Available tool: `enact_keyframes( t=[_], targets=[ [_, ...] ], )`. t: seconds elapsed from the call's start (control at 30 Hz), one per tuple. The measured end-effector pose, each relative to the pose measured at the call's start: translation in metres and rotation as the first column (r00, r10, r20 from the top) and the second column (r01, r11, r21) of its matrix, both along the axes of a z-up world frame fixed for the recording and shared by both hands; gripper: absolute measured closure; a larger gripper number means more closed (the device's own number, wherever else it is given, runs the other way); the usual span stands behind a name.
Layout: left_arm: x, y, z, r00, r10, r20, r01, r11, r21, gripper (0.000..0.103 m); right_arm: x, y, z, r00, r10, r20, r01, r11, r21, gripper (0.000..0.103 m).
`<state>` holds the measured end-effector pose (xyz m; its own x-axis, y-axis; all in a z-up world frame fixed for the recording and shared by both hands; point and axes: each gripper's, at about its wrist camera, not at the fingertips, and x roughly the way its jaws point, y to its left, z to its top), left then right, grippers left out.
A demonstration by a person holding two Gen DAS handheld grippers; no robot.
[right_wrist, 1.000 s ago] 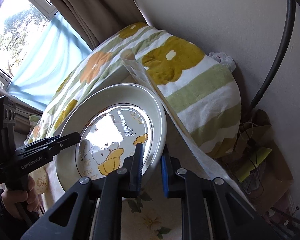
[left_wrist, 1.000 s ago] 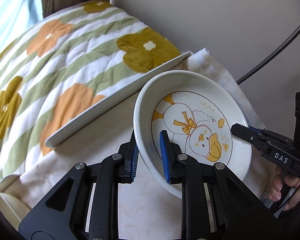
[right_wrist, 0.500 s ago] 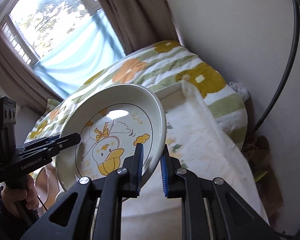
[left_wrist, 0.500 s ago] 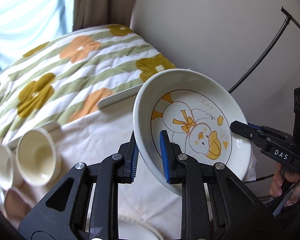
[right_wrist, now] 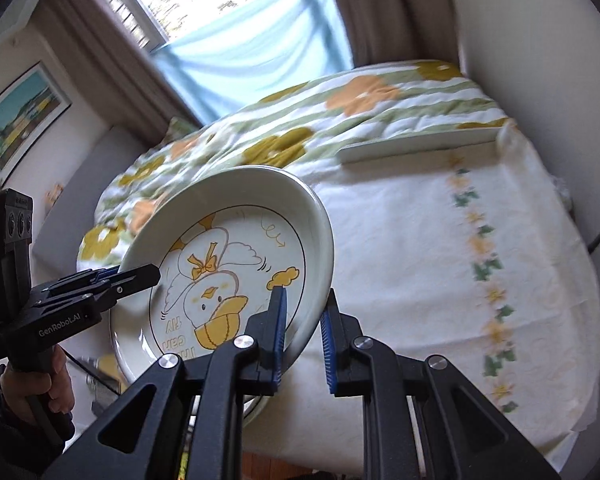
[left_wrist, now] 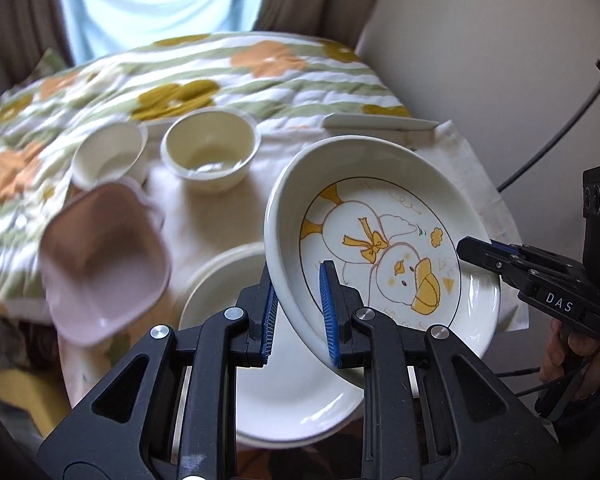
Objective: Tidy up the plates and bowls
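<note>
Duck plate (left_wrist: 384, 248) held tilted, left gripper (left_wrist: 298, 312) and right gripper (right_wrist: 302, 332) fingers clamped on opposite rims, over white plates (left_wrist: 300, 392).

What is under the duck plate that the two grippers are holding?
Under the tilted duck plate lies a plain white plate on the tablecloth. It may be a stack of two. The duck plate covers its far right part.
</note>
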<state>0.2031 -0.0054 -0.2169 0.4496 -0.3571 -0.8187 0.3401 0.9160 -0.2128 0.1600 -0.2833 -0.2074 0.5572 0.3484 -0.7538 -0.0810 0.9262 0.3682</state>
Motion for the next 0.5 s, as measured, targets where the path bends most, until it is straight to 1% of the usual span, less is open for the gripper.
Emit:
enact_keyframes(
  t=[0.13, 0.2, 0.33, 0.5],
  targets=[
    [-0.022, 0.028, -0.031, 0.995, 0.079, -0.056, -0.08, 0.997, -0.014, 0.085, -0.003, 0.025, -0.019, 0.996, 0.087, -0.028, -0.088, 0.996, -0.03, 0.088],
    [-0.027, 0.035, -0.046, 0.991, 0.107, -0.076, -0.108, 0.994, -0.019, 0.085, -0.002, 0.033, -0.031, 0.991, 0.124, -0.044, -0.126, 0.991, -0.04, 0.088],
    [-0.031, 0.042, -0.072, 0.986, 0.135, -0.099, -0.138, 0.99, -0.022, 0.085, -0.002, 0.042, -0.049, 0.986, 0.155, -0.062, -0.158, 0.986, -0.05, 0.088],
    [-0.036, 0.052, -0.096, 0.979, 0.166, -0.12, -0.171, 0.985, -0.034, 0.085, -0.001, 0.055, -0.06, 0.98, 0.196, -0.048, -0.199, 0.975, -0.093, 0.088]
  ],
)
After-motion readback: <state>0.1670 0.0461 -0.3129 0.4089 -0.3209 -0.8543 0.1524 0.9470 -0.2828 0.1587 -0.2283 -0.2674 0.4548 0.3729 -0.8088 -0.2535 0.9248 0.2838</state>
